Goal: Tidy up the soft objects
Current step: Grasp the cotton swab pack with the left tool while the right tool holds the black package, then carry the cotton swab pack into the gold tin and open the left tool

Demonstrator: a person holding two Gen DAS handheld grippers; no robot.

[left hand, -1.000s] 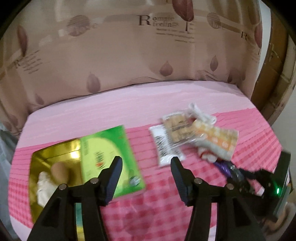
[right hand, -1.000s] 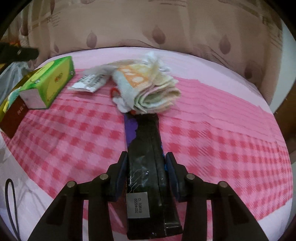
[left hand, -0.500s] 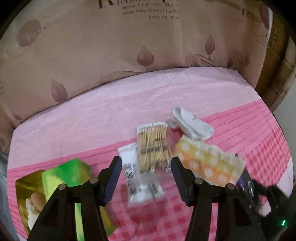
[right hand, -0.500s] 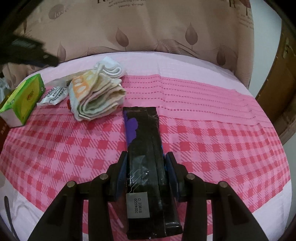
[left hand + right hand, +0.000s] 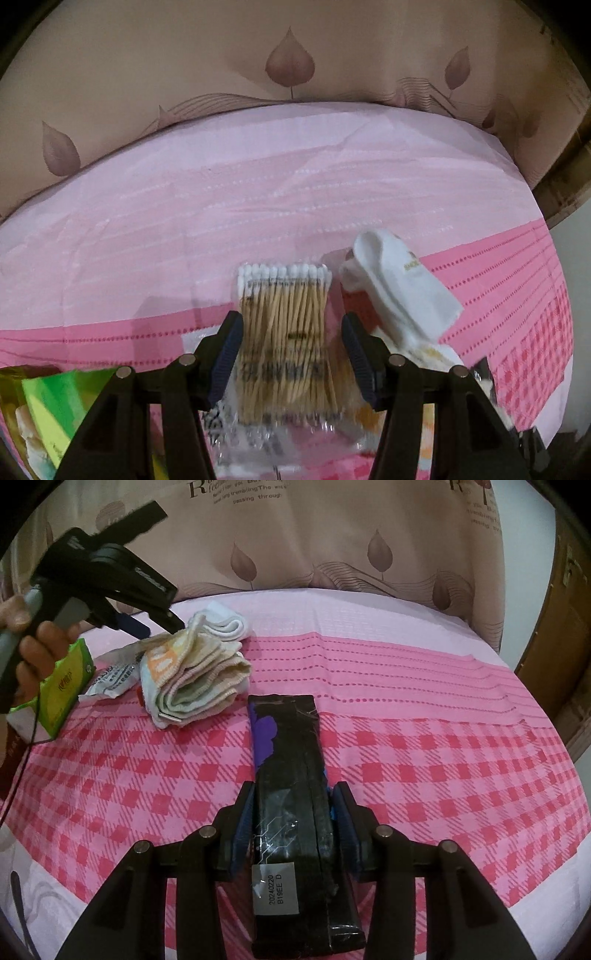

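My left gripper points down, open, with a clear pack of cotton swabs between its jaws; the pads do not press on it. A white folded sock lies just right of the swabs. In the right wrist view the left gripper hovers over a folded orange-and-white towel. My right gripper grips a long black pack with a purple print, which lies flat on the pink checked cloth. Its jaws are starting to open, pads still against the pack's sides.
A green tissue box stands left of the towel, with a white sachet between them. A hand holds the left gripper's handle. A leaf-print curtain hangs behind the table, and a wooden door is at right.
The left gripper swung right from the green box and sank over the swab pack. The right gripper rolled slightly, with the black pack now lying flat on the cloth.
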